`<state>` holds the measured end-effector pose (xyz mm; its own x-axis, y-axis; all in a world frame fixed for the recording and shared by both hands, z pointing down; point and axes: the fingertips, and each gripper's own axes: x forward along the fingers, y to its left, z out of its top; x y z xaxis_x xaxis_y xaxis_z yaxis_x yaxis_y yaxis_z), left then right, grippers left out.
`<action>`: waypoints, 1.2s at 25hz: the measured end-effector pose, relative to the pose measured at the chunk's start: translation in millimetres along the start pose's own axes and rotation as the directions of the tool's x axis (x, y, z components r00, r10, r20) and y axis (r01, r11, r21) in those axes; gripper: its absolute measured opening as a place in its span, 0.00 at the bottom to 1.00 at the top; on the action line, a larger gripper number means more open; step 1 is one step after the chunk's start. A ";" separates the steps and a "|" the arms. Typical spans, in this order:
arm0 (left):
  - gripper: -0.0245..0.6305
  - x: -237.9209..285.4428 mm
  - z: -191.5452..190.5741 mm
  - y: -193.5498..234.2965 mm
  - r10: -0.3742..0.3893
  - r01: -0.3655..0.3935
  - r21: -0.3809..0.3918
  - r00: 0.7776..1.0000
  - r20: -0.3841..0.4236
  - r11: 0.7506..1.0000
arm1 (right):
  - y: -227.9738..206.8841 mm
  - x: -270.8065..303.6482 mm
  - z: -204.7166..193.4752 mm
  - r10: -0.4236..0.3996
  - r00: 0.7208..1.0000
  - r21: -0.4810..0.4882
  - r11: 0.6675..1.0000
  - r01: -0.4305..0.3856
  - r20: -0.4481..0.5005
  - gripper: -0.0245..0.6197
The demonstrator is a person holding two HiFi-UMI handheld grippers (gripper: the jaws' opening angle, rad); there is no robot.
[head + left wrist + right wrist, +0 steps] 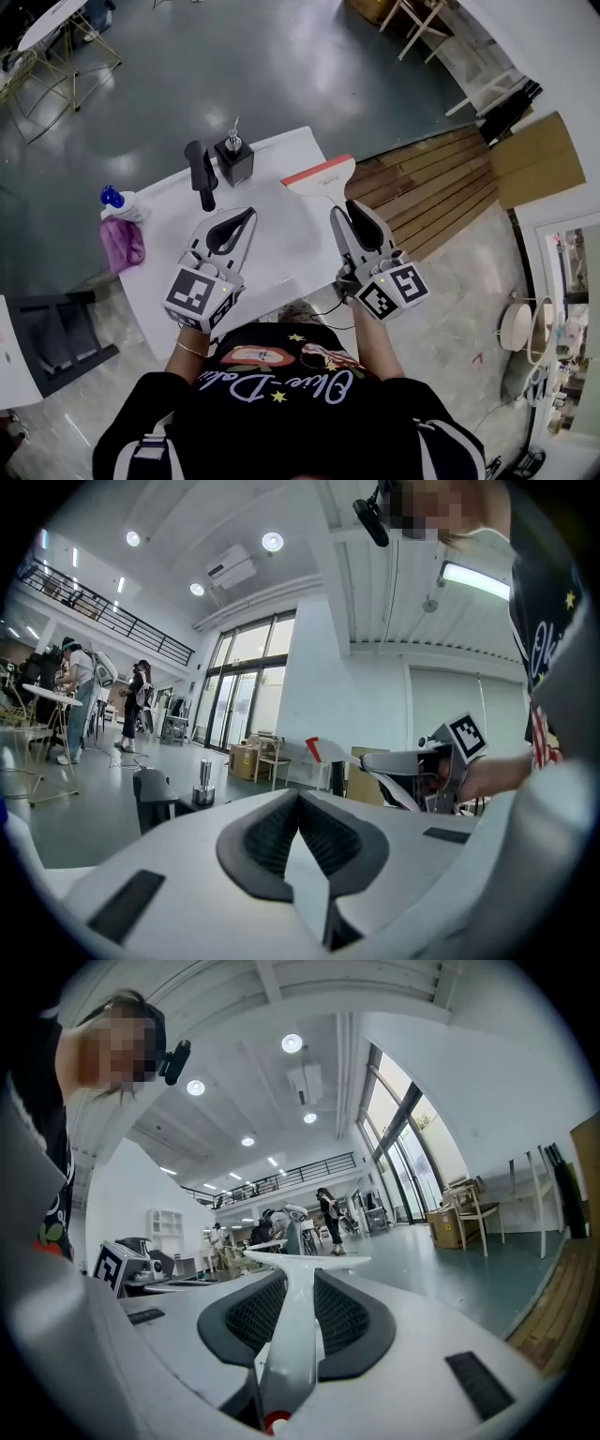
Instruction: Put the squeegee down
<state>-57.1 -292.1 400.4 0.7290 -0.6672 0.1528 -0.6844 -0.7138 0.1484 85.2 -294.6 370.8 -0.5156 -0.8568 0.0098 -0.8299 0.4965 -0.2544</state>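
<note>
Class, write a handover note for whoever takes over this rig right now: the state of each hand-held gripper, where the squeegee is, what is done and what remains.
Right hand-held gripper: shut on the squeegee, by its white handle. The red-edged blade points away from the person, over the far right part of the white table.
Left hand-held gripper: shut, empty, over the table's near left.
Done: squeegee gripped, not yet set down.
Left: lower it onto the table, open the jaws.
Nearby: black pump bottle at the far edge; probably best kept clear of.
</note>
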 end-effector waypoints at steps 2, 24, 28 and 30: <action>0.03 2.5 -1.7 2.6 0.014 -0.014 -0.006 1.000 -0.002 1.000 | -4.2 4.6 -1.9 0.009 1.000 0.004 1.000 -0.009 -0.007 0.22; 0.03 25.9 5.1 10.2 0.140 -0.140 -0.008 0.990 -0.007 0.990 | -49.2 50.2 -30.8 0.110 0.988 0.057 0.993 -0.104 -0.111 0.22; 0.03 28.2 5.7 12.9 0.174 -0.175 -0.014 0.984 -0.037 0.984 | -57.4 57.0 -37.8 0.122 0.984 0.062 0.991 -0.115 -0.129 0.22; 0.03 29.5 6.0 13.9 0.181 -0.181 0.006 0.983 -0.038 0.983 | -61.0 60.2 -40.6 0.126 0.982 0.064 0.991 -0.118 -0.139 0.22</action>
<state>-45.1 -323.0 401.1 0.5922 -0.7769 0.2137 -0.8049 -0.5826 0.1126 96.1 -370.8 426.2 -0.6409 -0.7594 0.1120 -0.7476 0.5844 -0.3155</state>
